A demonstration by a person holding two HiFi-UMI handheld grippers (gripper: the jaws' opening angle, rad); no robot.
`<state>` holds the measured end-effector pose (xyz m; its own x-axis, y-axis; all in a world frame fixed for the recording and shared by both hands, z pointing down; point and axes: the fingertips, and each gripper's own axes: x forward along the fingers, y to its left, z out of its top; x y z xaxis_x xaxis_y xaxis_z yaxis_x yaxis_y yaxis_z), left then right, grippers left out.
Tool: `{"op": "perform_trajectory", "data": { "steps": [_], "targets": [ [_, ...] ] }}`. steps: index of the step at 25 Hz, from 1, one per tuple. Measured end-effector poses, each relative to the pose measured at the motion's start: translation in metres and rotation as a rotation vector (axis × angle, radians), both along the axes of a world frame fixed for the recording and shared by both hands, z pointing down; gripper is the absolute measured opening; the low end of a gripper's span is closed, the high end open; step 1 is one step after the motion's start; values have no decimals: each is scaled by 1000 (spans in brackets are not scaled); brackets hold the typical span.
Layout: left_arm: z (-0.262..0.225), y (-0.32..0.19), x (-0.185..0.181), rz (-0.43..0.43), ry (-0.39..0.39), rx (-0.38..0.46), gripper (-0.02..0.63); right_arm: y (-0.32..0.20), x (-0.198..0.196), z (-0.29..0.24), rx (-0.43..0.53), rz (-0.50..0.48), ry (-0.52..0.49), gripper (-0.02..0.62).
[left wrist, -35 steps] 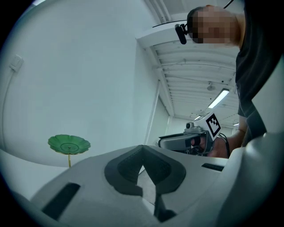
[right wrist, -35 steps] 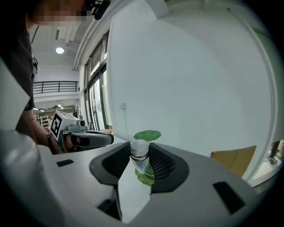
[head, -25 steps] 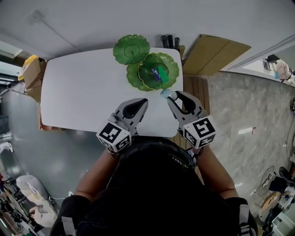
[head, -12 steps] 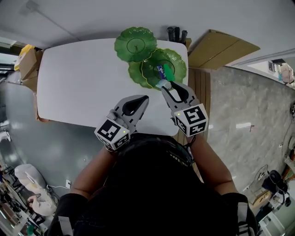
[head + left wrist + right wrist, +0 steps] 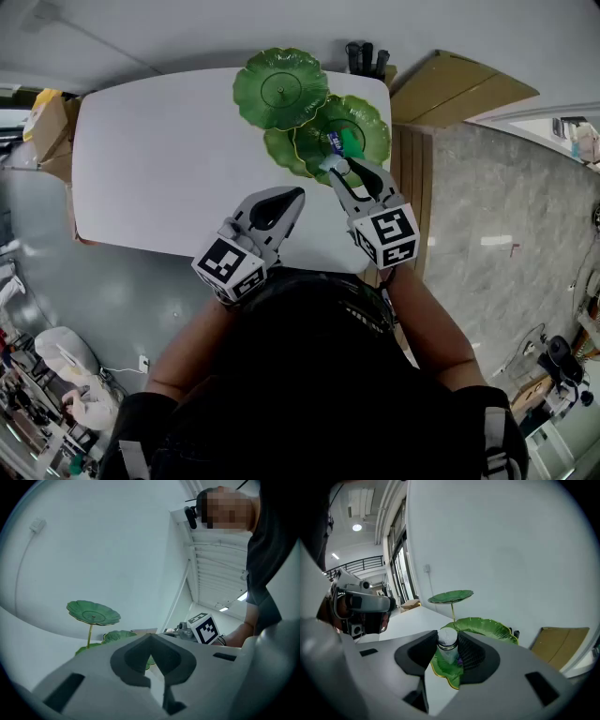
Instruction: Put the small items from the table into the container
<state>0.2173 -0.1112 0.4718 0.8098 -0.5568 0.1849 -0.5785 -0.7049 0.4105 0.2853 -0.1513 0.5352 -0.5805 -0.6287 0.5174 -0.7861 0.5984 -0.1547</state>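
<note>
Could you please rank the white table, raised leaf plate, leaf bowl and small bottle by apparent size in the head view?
1. white table
2. raised leaf plate and leaf bowl: near alike, unranked; the plate stands nearer the camera
3. small bottle, in the right gripper

No readable text, labels or numbers anywhere.
</note>
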Motion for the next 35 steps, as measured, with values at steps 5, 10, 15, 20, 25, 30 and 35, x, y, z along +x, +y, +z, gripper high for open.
{"op": "perform_trajectory", "data": {
  "steps": [5, 10, 15, 20, 25, 30, 35],
  "targets": [
    [6, -1, 4, 20, 6, -14, 6, -3, 0, 3, 11, -1, 15, 145],
    [9, -4, 2, 29, 7, -23, 6, 1, -5, 7, -15, -13, 12, 146],
    [10, -1, 4, 33, 8, -21, 6, 6, -6, 11, -20, -19, 13, 163],
    [8, 5, 5, 31, 7, -24, 6, 6, -3, 3, -2, -9, 14, 169],
    [5, 9, 8, 35, 7, -12, 6, 11, 4, -8, 24, -5, 18, 169],
    [-5, 17, 20, 46, 17, 11, 6, 21, 19, -20, 46, 12, 20, 169],
    [-17, 33, 37, 62, 32, 44, 6, 38, 39, -41, 116, 50, 24, 167]
  ]
}}
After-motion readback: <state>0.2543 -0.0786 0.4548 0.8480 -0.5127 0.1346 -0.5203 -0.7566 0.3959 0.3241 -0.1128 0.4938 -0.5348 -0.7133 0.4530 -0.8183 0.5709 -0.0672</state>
